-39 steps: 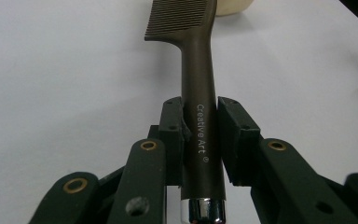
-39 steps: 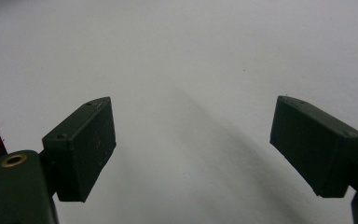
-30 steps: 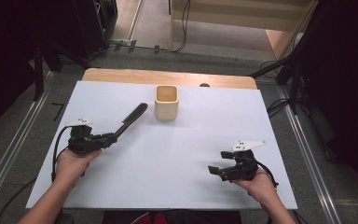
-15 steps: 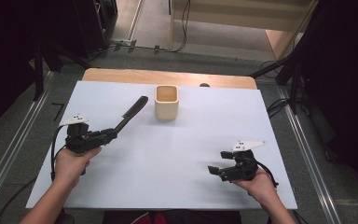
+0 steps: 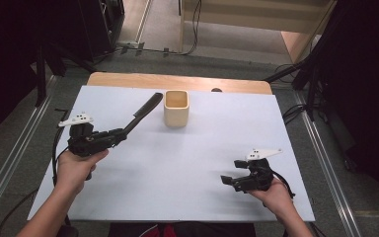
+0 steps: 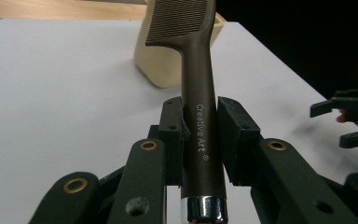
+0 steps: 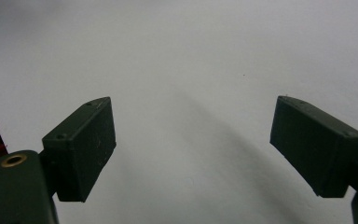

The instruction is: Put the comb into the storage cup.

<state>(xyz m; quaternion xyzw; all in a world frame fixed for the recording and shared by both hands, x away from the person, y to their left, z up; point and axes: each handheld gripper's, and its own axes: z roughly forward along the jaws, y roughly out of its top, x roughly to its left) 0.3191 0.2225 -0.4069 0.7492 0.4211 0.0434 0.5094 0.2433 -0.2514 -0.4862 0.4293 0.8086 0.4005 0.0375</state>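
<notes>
- The left hand-held gripper [image 5: 121, 133] is clamped on the handle of a dark comb [image 6: 198, 93]; the comb slants toward the wooden cup [image 5: 176, 108], its toothed end just beside the cup's left side
- The right hand-held gripper [image 5: 225, 179] holds nothing, jaws spread wide over the white counter [image 5: 202, 158], well apart from the cup

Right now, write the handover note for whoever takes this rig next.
Left claw: shut on the dark comb by its handle, teeth end pointing toward the wooden cup, lifted off the white table.
Right claw: open, holding nothing, low over the table's near right.
Done: comb picked up.
Left: probably drop the comb into the cup; it is not in yet.
</notes>
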